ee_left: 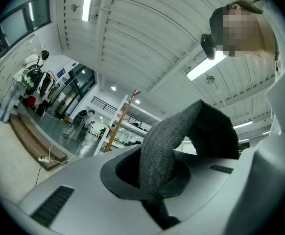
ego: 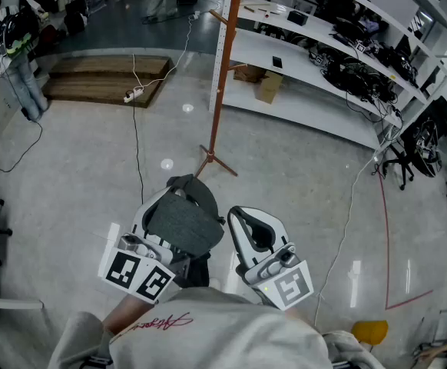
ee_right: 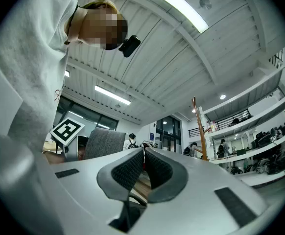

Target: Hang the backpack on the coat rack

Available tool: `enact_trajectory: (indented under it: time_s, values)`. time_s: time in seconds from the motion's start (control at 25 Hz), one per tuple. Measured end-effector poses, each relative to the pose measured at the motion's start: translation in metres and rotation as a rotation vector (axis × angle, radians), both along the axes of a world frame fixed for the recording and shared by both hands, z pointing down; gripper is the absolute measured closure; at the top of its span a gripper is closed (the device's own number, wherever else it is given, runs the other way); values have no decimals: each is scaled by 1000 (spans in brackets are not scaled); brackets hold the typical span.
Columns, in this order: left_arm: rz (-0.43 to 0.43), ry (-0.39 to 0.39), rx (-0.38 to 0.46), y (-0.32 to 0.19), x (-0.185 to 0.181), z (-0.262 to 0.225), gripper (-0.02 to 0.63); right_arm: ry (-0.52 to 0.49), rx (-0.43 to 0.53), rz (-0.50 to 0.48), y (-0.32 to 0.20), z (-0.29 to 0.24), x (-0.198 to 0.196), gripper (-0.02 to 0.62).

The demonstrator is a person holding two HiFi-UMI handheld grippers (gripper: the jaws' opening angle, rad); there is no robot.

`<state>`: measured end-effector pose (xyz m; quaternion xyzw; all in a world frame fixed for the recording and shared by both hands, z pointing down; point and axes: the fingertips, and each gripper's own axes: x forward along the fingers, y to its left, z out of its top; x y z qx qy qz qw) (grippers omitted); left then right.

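Observation:
The orange coat rack (ego: 225, 60) stands on the floor ahead, with its feet (ego: 213, 160) just beyond my grippers. It also shows far off as the thin pole (ee_left: 117, 126) in the left gripper view and the pole (ee_right: 198, 131) in the right gripper view. My left gripper (ego: 176, 206) is shut on a grey fabric part of the dark backpack (ego: 187, 225). The grey felt strap (ee_left: 169, 141) rises from between its jaws. My right gripper (ego: 253, 223) is beside it on the right, shut, tips touching, holding nothing. The backpack's grey panel (ee_right: 102, 143) shows to its left.
White shelves (ego: 339, 64) loaded with dark gear run along the right, with a cardboard box (ego: 267, 88) underneath. A low wooden platform (ego: 104, 78) with a power strip (ego: 134, 94) and cable lies at the back left. A person (ego: 14, 48) stands far left. Office chairs (ego: 412, 148) are at the right.

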<state>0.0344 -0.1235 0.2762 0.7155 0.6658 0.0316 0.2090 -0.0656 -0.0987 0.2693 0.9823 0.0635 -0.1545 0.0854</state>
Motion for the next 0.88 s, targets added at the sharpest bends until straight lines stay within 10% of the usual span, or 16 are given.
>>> enact_trajectory:
  time_s: [0.88]
  values:
    - [-16,-7,5,9,3,-5,584,33,14,-12,4,-6,-6,572]
